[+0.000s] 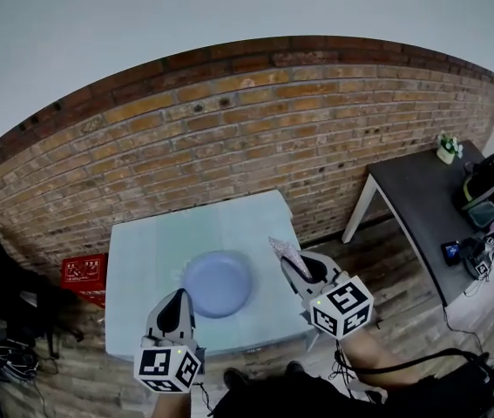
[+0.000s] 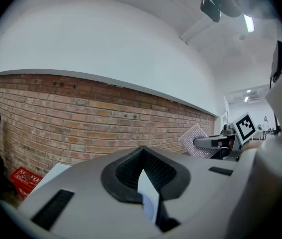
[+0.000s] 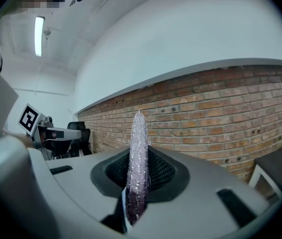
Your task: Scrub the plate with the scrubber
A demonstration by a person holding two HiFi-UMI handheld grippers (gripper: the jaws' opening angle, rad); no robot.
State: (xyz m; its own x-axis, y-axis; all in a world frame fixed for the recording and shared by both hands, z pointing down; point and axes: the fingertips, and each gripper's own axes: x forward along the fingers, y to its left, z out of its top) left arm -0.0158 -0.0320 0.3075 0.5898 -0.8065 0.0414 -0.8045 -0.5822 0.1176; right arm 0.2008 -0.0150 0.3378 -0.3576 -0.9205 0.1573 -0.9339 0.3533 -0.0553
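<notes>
**Scrubber gripped, plate lying bare on the counter**

Nearest the person, the left tongs (image 1: 179, 296) are closed tight with nothing between them. Their tip shows by the near left rim of the plate (image 1: 218, 283); whether they touch it cannot be told. The right tongs (image 1: 296, 266) are clamped on the scrubber (image 1: 283, 251), a thin, glittery, pale purple pad. It stands edge-on between the jaws and pokes out past their tips. In the head view it shows just off the plate's right rim.

The plate is round and pale blue. It lies flat near the middle of the light counter (image 1: 138, 242), between the two tongs.

On the floor to the counter's left stands a red crate (image 1: 84, 273). A dark side table (image 1: 408, 190) stands to the right, well apart, with a small potted plant (image 1: 446, 149) at its far edge. Behind everything runs a brick wall (image 1: 229, 129).
</notes>
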